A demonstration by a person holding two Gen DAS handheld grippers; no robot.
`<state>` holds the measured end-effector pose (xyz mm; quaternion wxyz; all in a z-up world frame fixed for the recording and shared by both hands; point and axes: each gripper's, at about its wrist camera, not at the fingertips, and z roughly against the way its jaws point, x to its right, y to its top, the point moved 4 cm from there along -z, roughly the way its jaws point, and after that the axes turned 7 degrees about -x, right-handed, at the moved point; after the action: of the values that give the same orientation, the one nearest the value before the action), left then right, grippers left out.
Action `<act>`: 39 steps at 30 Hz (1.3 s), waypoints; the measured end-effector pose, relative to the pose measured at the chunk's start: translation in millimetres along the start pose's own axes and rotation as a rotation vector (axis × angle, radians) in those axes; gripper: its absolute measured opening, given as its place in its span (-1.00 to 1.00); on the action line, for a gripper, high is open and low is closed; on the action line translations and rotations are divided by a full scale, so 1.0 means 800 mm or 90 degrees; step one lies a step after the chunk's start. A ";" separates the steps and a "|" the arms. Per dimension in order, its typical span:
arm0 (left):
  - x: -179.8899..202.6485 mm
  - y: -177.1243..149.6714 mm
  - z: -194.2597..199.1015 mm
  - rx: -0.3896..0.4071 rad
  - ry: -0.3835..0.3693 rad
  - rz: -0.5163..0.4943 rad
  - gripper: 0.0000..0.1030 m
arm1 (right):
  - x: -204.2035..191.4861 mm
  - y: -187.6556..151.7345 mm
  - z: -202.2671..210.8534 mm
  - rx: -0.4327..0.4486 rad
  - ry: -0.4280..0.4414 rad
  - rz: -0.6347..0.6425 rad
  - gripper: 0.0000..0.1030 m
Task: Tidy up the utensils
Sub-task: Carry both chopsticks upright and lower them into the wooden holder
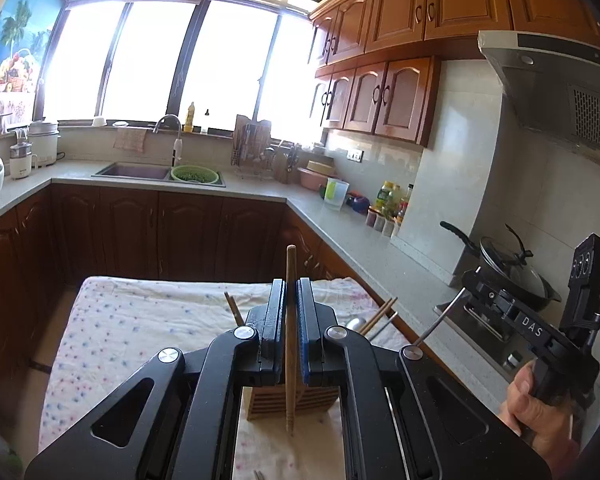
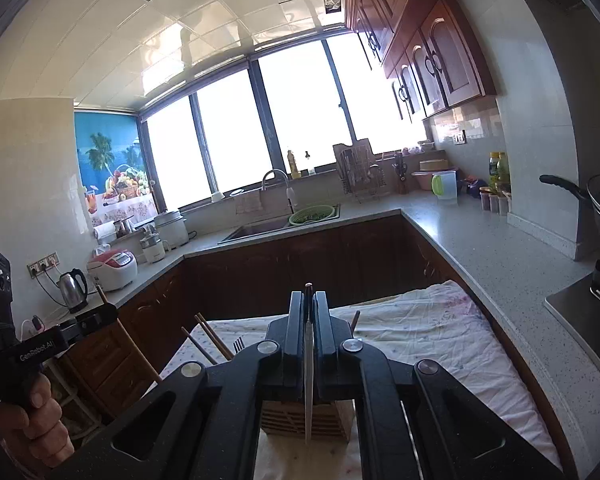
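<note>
In the left wrist view, the left tongs (image 1: 291, 312) pinch a wooden chopstick (image 1: 290, 340) held upright, its lower tip hanging in front of a slatted wooden utensil holder (image 1: 292, 402) that stands on a desk covered with a dotted white cloth (image 1: 140, 320). More chopsticks (image 1: 380, 314) and a metal spoon (image 1: 355, 323) lean out of the holder behind the tongs. At the right edge, a hand (image 1: 540, 408) grips the right tongs' handle, with a thin metal utensil handle (image 1: 440, 320) sticking out toward the desk. In the right wrist view, the right tongs (image 2: 309, 316) are clamped on a slim metal knife (image 2: 309, 380), blade pointing down over the same wooden holder (image 2: 324, 420). Chopsticks (image 2: 214, 338) and a fork (image 2: 239, 346) rise just left of the tongs. The left hand (image 2: 36, 420) holds its tool at the far left.
</note>
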<state>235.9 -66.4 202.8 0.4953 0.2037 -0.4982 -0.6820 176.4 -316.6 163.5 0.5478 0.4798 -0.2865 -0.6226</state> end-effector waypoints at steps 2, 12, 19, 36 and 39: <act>0.001 0.015 -0.005 0.014 0.005 0.000 -0.91 | -0.003 0.012 -0.004 0.012 -0.003 0.004 -0.92; 0.001 0.041 -0.057 0.055 0.046 -0.001 -0.91 | 0.003 0.041 -0.045 0.038 -0.023 0.009 -0.92; -0.009 -0.006 -0.092 0.020 0.049 0.016 -0.91 | 0.021 0.013 -0.074 0.019 -0.028 -0.017 -0.92; -0.024 -0.081 -0.122 -0.065 0.057 0.032 -0.89 | 0.034 -0.053 -0.119 -0.071 -0.031 -0.027 -0.92; -0.024 -0.080 -0.122 -0.067 0.059 0.031 -0.89 | 0.034 -0.052 -0.119 -0.073 -0.033 -0.027 -0.92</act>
<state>289.4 -95.6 101.5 0.5445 0.1966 -0.4426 -0.6848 248.1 -316.4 83.2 0.5535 0.4374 -0.2542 -0.6616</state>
